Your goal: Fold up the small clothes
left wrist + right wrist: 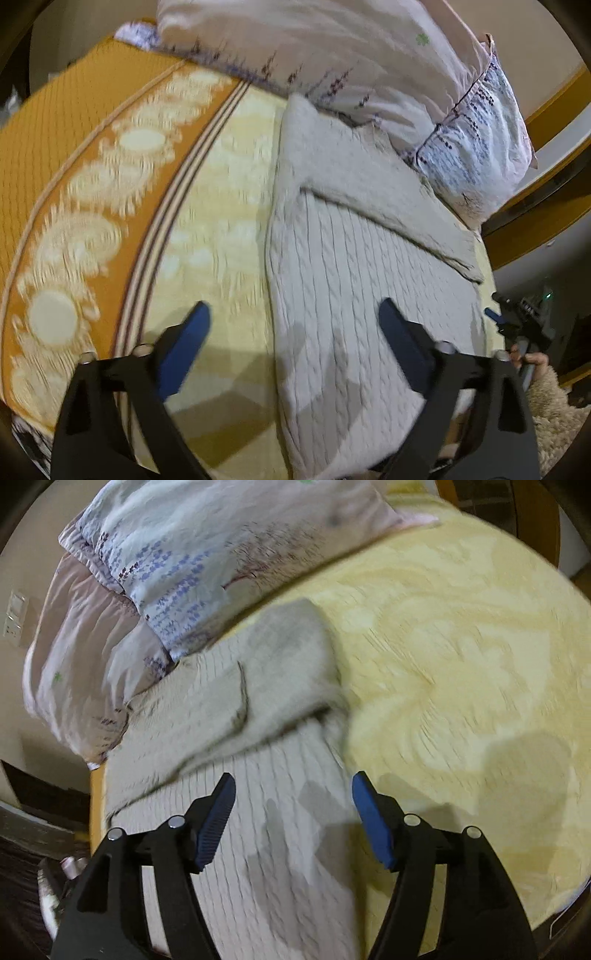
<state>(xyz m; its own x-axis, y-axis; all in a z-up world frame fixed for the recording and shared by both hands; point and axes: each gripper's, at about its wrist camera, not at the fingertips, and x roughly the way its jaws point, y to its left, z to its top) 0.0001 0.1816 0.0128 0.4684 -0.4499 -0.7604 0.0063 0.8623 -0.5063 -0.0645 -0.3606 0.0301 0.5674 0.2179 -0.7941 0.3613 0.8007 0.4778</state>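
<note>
A cream cable-knit sweater (369, 295) (258, 812) lay flat on the bed's yellow woven bedspread (221, 206) (461, 664), one plainer ribbed sleeve folded slantwise across its chest. Just beyond the sweater's far edge sat a smooth pillow (369, 55) (166, 554) printed with purple sprigs. The left gripper (293, 317) hovered over the sweater's left edge, jaws wide apart and empty; the right gripper (293, 790) hung over its body, jaws likewise apart. No writing could be read.
</note>
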